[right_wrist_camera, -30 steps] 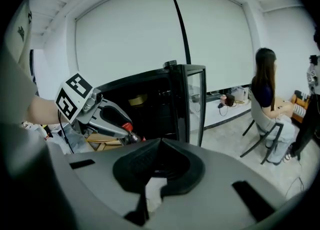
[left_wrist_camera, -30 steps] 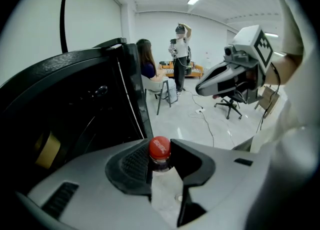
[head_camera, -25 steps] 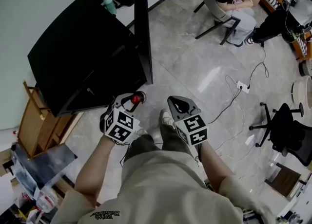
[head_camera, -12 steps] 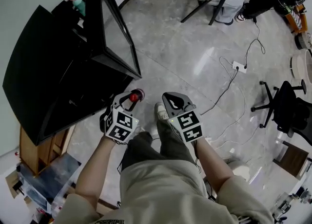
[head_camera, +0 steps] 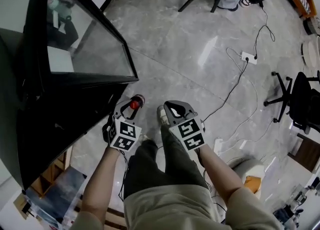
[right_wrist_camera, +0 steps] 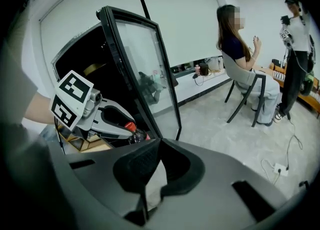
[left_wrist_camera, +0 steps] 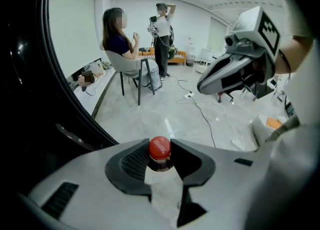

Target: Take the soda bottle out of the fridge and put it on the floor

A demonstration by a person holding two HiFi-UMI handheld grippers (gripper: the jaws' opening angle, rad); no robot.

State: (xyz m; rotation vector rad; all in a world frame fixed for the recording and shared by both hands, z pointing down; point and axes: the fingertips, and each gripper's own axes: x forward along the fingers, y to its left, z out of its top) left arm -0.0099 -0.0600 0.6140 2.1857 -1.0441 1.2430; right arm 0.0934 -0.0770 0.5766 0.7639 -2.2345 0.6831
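Pinches soda bottle [left_wrist_camera: 159,147] by neck in left claw [head_camera: 131,106], likely so it hangs upright for set-down | right claw [right_wrist_camera: 159,143] pressed together, empty | bottle clear of fridge [head_camera: 55,119], above floor [head_camera: 200,74].

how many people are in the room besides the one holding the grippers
2. A seated person is on a chair by the left wall. A standing person is just beyond, toward the far wall. Others may be outside the views.
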